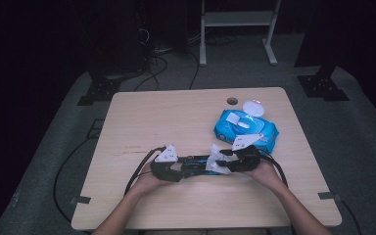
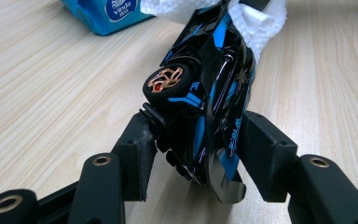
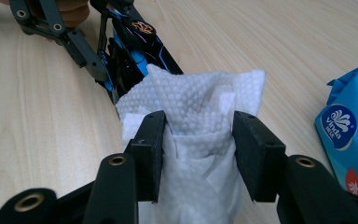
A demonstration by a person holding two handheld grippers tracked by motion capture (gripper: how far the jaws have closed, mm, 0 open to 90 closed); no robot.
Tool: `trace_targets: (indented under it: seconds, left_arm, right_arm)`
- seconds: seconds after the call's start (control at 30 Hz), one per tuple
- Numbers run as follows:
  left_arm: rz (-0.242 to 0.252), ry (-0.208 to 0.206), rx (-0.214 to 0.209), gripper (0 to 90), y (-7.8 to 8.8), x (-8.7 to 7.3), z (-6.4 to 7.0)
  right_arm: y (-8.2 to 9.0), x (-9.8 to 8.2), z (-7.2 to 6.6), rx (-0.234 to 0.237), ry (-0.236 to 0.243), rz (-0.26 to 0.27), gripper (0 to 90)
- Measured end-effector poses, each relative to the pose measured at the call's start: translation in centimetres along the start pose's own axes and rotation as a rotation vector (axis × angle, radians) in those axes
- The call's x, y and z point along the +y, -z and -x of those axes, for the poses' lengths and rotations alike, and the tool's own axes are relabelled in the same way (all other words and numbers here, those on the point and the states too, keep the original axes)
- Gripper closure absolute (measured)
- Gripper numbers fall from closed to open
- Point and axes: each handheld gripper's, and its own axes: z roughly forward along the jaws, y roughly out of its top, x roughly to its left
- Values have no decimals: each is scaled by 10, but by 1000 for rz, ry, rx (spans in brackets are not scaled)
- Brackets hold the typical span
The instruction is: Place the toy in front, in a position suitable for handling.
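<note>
A black and blue toy car (image 1: 195, 164) (image 2: 209, 93) lies tipped on its side between my two grippers, just above the table's front middle. My left gripper (image 1: 182, 169) (image 2: 196, 144) is shut on the car's rear end, pads pressing both flanks. My right gripper (image 1: 223, 164) (image 3: 198, 140) is shut on a folded white wet wipe (image 1: 214, 157) (image 3: 196, 100), which rests against the car's other end (image 3: 130, 46). In the right gripper view the left gripper (image 3: 74, 42) shows beyond the car, held by a hand.
A blue pack of wipes (image 1: 245, 128) (image 2: 107, 14) (image 3: 349, 135) lies at the right rear of the wooden table (image 1: 152, 112), its white lid (image 1: 253, 107) flipped open. A cable hole (image 1: 232, 101) sits near the far edge. Cables trail off both sides.
</note>
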Motion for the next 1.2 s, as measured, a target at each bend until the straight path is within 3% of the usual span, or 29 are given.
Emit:
trace_targets:
  seconds: [0.13, 0.37, 0.7, 0.77, 0.83, 0.87, 1.0, 1.2]
  left_arm:
    - [2, -5, -8, 463, 1, -1, 2]
    - [16, 23, -50, 440, 4, 0, 3]
    - [24, -1, -74, 542, 5, 0, 6]
    - [24, 1, -77, 546, 5, 0, 7]
    - [24, -2, -77, 550, 5, 0, 7]
    - [27, -11, -82, 556, 5, 0, 8]
    - [29, -16, -78, 567, 4, 0, 9]
    - [36, -20, -82, 570, 3, 0, 10]
  right_arm:
    - [4, 1, -2, 11, -3, 10, 547]
    - [9, 1, -7, 20, 4, 23, 567]
    - [19, -1, -11, 16, -8, 57, 641]
    - [22, 0, -10, 6, -32, 84, 796]
    - [22, 0, -10, 21, -44, 82, 842]
    - [18, 2, -13, -3, -24, 54, 881]
    - [9, 9, -18, 21, -35, 50, 895]
    - [-4, 22, -28, 32, 12, 42, 871]
